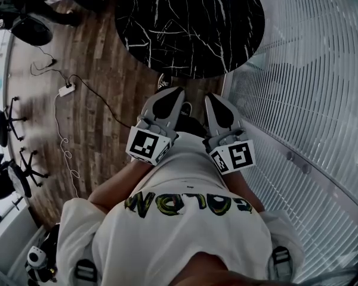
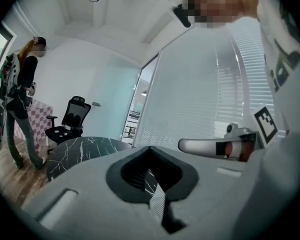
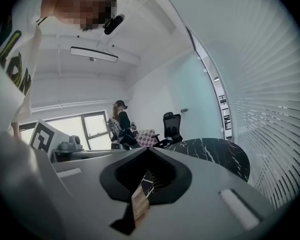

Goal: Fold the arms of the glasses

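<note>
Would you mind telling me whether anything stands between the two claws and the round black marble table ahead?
Nothing visible does. The left claw and right claw, both shut and empty, point toward the round black marble table, with only brown wooden floor between. No glasses show in any view.

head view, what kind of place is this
Most likely an office or meeting room: a round black marble table, a black office chair, and slatted blinds covering one wall.
</note>
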A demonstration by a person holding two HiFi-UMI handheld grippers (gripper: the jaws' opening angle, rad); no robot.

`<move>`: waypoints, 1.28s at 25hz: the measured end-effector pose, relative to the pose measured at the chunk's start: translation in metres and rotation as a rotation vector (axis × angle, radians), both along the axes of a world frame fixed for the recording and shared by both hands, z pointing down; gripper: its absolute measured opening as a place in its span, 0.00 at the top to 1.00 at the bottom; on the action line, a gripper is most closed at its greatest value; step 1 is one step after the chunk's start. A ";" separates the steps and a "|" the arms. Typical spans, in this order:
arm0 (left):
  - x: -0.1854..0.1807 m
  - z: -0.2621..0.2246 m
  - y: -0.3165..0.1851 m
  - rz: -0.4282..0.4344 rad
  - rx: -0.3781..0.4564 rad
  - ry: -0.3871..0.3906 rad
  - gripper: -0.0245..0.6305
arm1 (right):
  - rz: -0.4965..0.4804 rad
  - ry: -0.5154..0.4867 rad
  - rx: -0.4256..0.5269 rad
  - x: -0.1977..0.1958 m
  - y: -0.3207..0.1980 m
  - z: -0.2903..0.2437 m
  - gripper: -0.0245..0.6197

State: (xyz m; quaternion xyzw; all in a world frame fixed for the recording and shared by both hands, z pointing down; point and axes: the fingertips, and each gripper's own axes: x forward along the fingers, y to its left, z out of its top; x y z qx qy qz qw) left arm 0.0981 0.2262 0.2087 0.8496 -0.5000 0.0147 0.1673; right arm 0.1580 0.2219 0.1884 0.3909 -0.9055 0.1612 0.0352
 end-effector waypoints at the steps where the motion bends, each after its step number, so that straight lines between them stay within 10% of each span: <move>1: -0.003 0.000 -0.005 -0.002 0.003 0.001 0.96 | -0.002 0.003 -0.001 -0.003 -0.005 0.001 0.96; 32: -0.132 0.000 -0.188 0.091 -0.024 0.027 0.96 | 0.046 0.083 -0.017 -0.137 -0.186 -0.001 0.96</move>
